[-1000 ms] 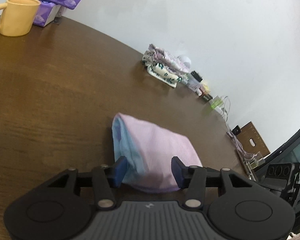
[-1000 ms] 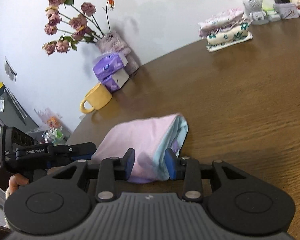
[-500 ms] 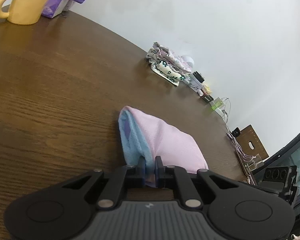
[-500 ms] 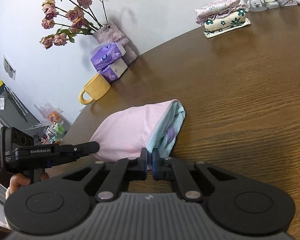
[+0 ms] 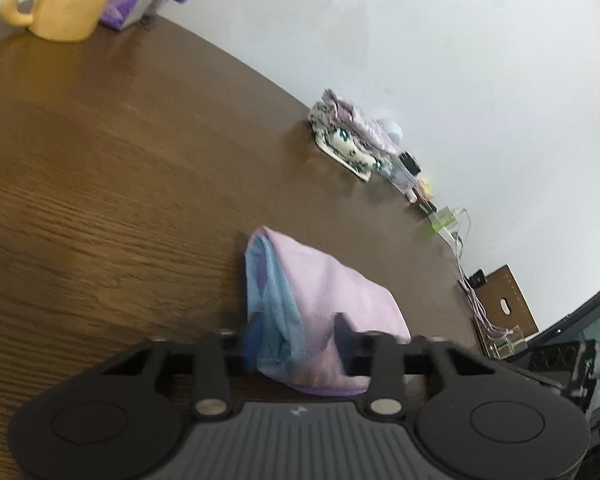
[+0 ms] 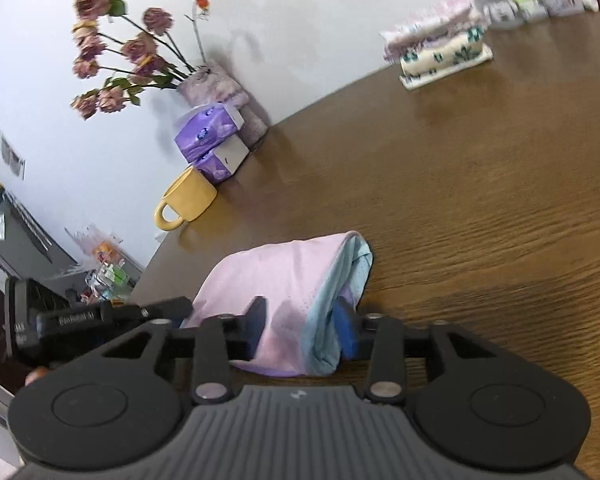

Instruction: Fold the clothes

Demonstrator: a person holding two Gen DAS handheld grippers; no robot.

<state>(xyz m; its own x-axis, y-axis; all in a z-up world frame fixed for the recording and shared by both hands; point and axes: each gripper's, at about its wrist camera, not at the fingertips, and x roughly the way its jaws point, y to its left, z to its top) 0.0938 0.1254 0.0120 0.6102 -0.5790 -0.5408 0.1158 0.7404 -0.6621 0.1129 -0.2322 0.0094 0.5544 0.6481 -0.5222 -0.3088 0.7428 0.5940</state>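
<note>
Pink-and-blue garment (image 5: 324,300) lies folded on the brown desk (image 5: 100,184), its near edge between the jaws of both grippers. Left gripper (image 5: 298,334) and right gripper (image 6: 302,326) are opening, pads apparently off the cloth. I judge a release step; next likely calls for backing off cleanly. Folded stack (image 6: 440,54) at one o'clock, mug (image 6: 186,198) at ten, against a white wall.

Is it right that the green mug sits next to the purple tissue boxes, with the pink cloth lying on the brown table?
Not quite: the mug is yellow, not green. The right wrist view shows it plainly, beside the purple tissue boxes. The rest holds: the pink cloth lies on the brown table.
</note>
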